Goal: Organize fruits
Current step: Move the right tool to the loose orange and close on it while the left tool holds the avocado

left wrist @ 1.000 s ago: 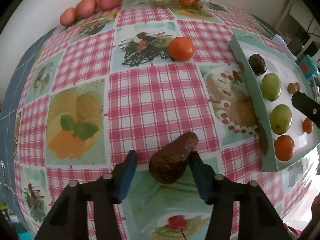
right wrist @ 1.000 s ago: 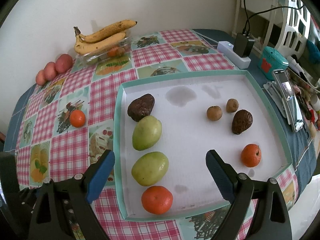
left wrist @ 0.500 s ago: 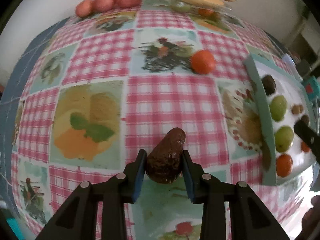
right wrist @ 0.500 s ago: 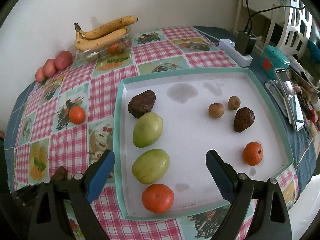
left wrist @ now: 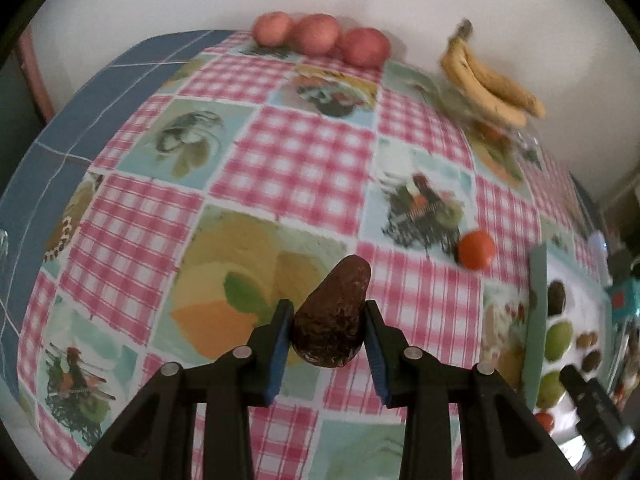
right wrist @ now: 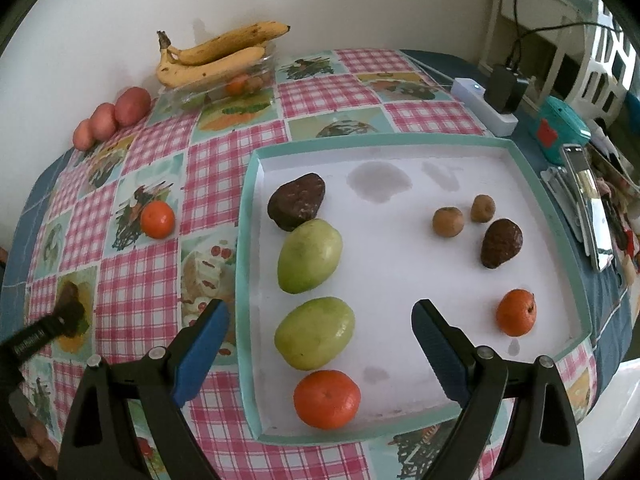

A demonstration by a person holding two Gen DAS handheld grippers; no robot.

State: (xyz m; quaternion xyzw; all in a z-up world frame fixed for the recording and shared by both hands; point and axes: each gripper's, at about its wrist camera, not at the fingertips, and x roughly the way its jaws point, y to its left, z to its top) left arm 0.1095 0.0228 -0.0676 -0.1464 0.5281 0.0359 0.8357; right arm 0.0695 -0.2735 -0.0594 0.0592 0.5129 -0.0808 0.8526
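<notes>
Between the left claw's (left wrist: 326, 330) clamped pads sat a dark avocado (left wrist: 332, 320); right claw (right wrist: 320, 344) gaped empty over the part-filled tray (right wrist: 248, 216); a mandarin (right wrist: 157, 219) remained outside.

Tray (left wrist: 538, 320) blurred, its right side cut off.

Home dining spot: patchwork food-print tablecloth (right wrist: 328, 92), bananas (right wrist: 212, 60), power strip (right wrist: 484, 106), white chair (right wrist: 612, 60).

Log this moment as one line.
left hand-held gripper: shut on avocado | right hand-held gripper: open over tray | orange: on tablecloth
</notes>
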